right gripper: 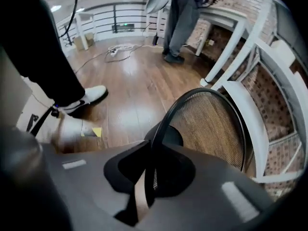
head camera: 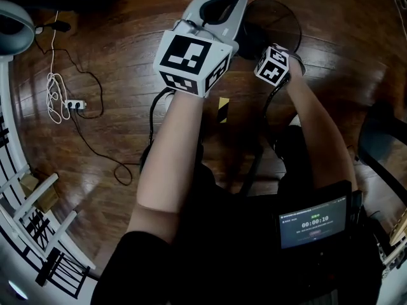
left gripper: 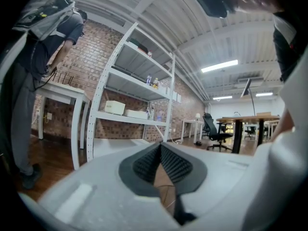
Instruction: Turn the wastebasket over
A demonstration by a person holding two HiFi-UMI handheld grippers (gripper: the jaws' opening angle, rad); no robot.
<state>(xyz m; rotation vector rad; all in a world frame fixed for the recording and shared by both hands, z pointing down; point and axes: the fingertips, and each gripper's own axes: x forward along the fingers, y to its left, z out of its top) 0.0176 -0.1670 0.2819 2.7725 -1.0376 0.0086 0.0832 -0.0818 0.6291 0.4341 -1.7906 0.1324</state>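
Right gripper view: right hand-held gripper (right gripper: 148,153) points steeply down, jaws pinching the near rim (right gripper: 166,119) of the mesh wastebasket (right gripper: 211,124), whose open mouth faces it. It stands on the floor (right gripper: 130,95) just beyond. Left hand-held gripper (left gripper: 160,153), jaws together and empty, points level, away from the wastebasket.
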